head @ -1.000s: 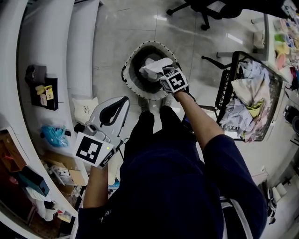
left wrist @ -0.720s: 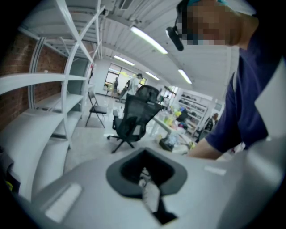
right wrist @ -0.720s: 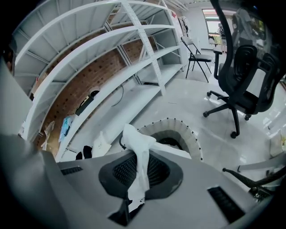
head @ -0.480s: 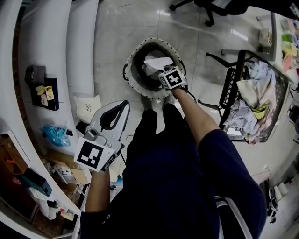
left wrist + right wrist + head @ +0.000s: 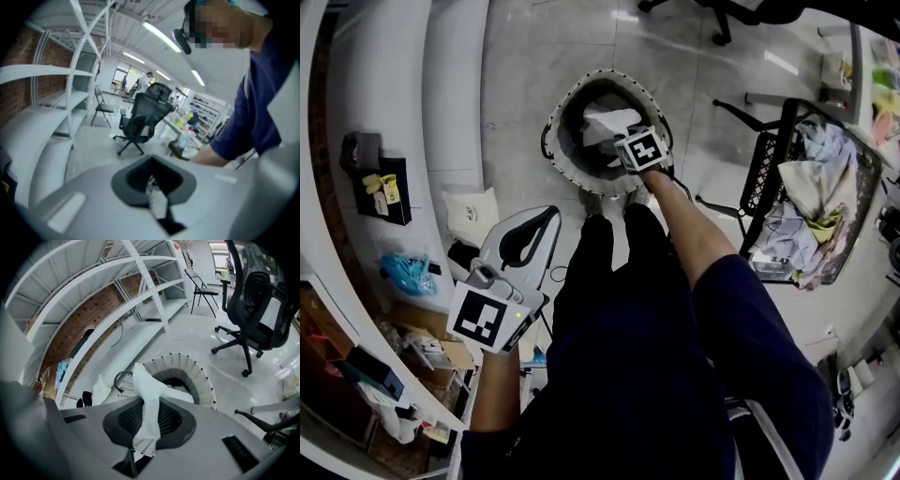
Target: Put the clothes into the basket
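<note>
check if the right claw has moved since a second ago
Yes: the right claw has dropped lower, toward the laundry basket's rim, carrying the white garment down with it.

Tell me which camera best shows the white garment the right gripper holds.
Right gripper view: the white garment fills the middle, pinched in the shut right gripper, over the basket. The head view shows it small, partly behind the marker cube. The left gripper view misses it.

right gripper (image 5: 630, 142) over basket (image 5: 557, 111) | white garment (image 5: 602, 122) beneath it | left gripper (image 5: 528, 234) well apart
</note>
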